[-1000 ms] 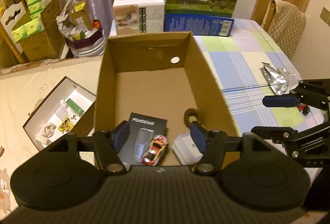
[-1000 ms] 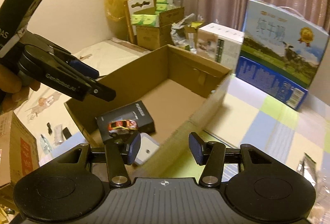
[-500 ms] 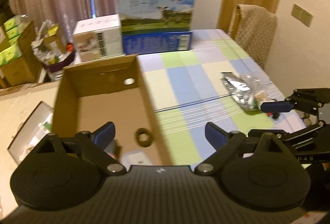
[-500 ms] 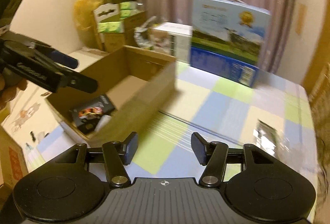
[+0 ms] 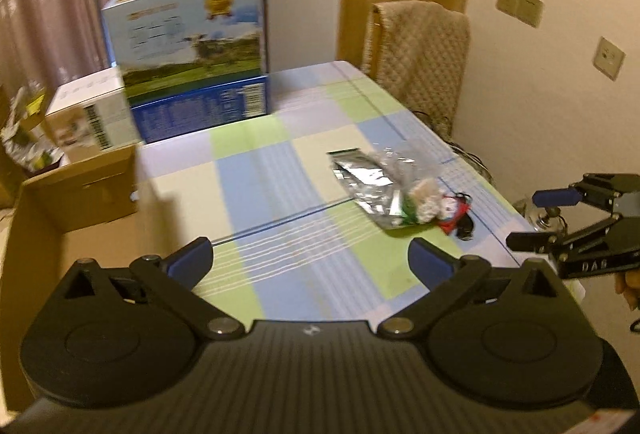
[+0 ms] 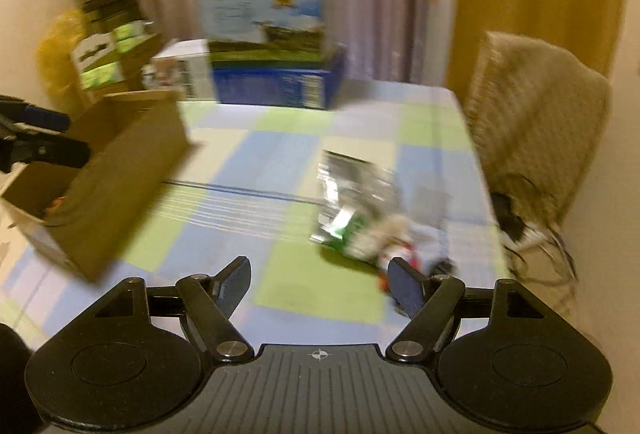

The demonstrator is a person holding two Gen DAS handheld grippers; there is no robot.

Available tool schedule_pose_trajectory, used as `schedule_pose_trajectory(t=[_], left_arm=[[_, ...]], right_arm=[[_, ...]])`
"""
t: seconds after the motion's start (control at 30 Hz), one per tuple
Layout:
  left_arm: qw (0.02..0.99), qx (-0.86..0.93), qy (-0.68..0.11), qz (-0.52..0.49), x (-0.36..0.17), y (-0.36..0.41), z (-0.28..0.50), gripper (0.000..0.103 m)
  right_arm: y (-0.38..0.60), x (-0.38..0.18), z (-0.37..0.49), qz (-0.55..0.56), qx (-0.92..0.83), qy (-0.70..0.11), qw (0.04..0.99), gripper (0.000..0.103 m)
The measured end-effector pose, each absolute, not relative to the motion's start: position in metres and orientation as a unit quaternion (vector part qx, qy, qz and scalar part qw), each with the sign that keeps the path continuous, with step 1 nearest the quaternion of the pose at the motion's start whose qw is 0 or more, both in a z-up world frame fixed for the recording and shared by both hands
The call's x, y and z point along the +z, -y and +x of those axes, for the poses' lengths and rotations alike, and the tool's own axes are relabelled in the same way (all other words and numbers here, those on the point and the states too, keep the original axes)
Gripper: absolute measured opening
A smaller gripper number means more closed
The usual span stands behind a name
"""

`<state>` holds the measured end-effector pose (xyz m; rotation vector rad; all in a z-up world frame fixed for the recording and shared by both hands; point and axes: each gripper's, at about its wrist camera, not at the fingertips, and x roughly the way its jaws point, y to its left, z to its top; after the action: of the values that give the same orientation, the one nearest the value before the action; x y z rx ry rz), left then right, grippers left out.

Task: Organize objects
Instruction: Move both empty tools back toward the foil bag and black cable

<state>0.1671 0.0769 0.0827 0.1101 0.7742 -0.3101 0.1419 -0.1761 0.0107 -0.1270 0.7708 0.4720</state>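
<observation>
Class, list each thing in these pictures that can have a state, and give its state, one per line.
Left gripper: opening, nothing between its fingers.
Right gripper: opening, nothing gripped.
Cardboard box: open-topped, on the table.
Silver foil packet: lying flat, crumpled.
Milk carton case: closed, upright.

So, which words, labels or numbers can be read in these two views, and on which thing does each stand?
"DAS": on the right gripper, printed on its black arm, in the left wrist view.
Milk carton: print and gold seal too blurred to read.
Blue box under it: small print unreadable.
Foil packet: nothing legible.
</observation>
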Motion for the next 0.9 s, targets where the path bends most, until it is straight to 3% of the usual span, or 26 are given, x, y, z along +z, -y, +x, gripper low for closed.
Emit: schedule_pose_trajectory(t=[0.63, 0.9], left_arm=[[0.891, -0.2, -0.395, 0.103, -0.005, 0.032, 0.208, 0.102], [0.882, -0.208, -0.407, 0.111, -0.037, 0.05, 0.233, 0.101]], right_arm=[[0.264, -0.054, 0.193, -0.013, 0.174, -0.411, 0.895, 0.072], [0.248, -0.086, 0.224, -0.013, 0.199, -0.428, 0.882, 0.054]])
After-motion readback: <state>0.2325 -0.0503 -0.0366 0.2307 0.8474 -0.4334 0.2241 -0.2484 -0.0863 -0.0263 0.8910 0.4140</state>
